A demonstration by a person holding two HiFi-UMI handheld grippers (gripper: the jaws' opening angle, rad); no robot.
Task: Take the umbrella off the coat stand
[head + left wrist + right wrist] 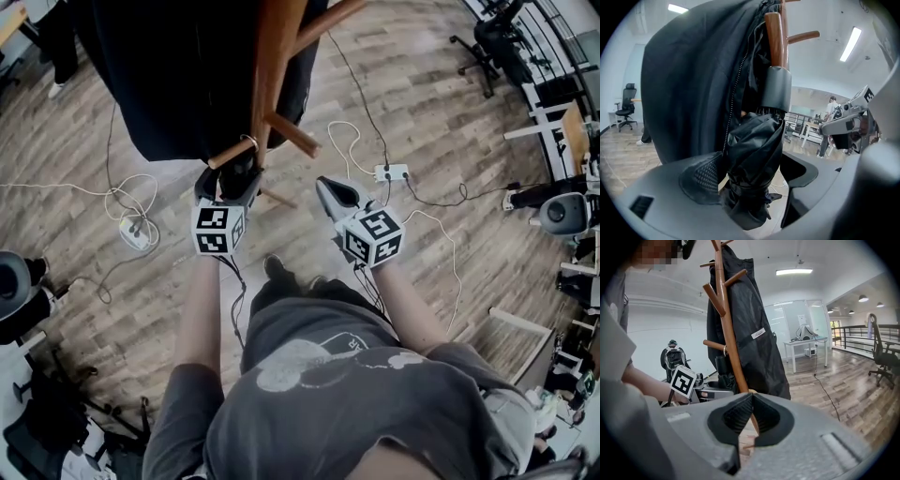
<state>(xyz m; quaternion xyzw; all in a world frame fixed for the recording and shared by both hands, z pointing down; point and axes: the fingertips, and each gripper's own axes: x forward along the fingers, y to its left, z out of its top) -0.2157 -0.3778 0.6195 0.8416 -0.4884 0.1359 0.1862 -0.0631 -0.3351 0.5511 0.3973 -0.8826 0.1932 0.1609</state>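
Note:
A folded black umbrella hangs by its dark handle from a low peg of the wooden coat stand. My left gripper is open, its jaws wide on either side of the umbrella's bundled cloth; a gap shows at the right jaw. In the head view this gripper sits just under the peg, against the coat stand. My right gripper hangs to the right of the pole, shut and empty. Its own view shows the pads pressed together, with the coat stand and umbrella beyond.
A long black coat hangs on the stand beside the umbrella, also the coat. Cables and two power strips lie on the wooden floor. An office chair and tables stand at the right.

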